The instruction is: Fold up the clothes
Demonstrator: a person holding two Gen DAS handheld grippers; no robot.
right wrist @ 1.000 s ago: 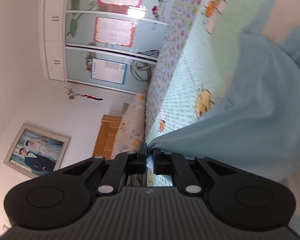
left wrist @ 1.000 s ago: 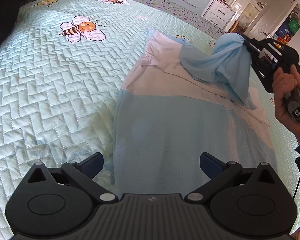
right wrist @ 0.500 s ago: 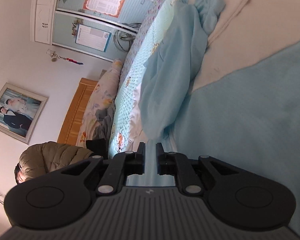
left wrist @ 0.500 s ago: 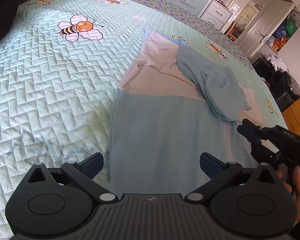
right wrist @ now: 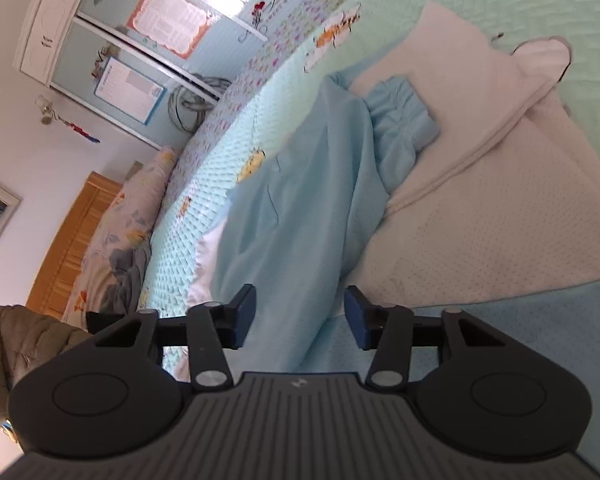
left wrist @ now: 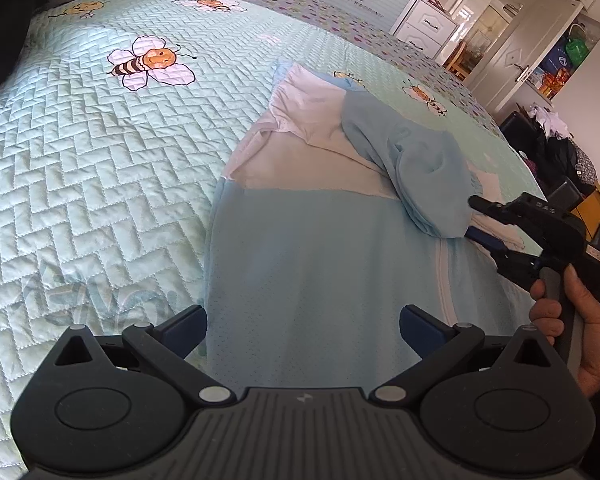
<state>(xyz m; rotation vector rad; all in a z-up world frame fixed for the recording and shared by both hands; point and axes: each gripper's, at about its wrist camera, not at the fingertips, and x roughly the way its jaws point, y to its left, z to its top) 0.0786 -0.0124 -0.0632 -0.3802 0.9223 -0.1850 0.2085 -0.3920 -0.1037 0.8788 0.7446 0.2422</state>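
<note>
A light blue and white hooded garment (left wrist: 320, 248) lies spread on the bed. Its blue sleeve (left wrist: 424, 168) is folded across the white chest panel (left wrist: 312, 168); it also shows in the right wrist view (right wrist: 300, 208). My left gripper (left wrist: 303, 322) is open and empty above the garment's blue lower part. My right gripper (right wrist: 299, 312) is open, its jaws standing either side of the sleeve's end, holding nothing. It shows in the left wrist view (left wrist: 474, 216) at the sleeve's right edge. The white hood (right wrist: 480, 64) lies flat at the top.
The garment lies on a pale green quilted bedspread (left wrist: 80, 152) with bee pictures (left wrist: 150, 62). Pillows and a wooden headboard (right wrist: 80, 232) are at the bed's head. White cabinets and a doorway (left wrist: 500, 40) stand beyond the bed. A dark pile of clothes (left wrist: 556, 148) sits at right.
My right gripper carried the sleeve up, laid it across the chest, let go and opened wide. The left gripper stayed open over the lower hem.
</note>
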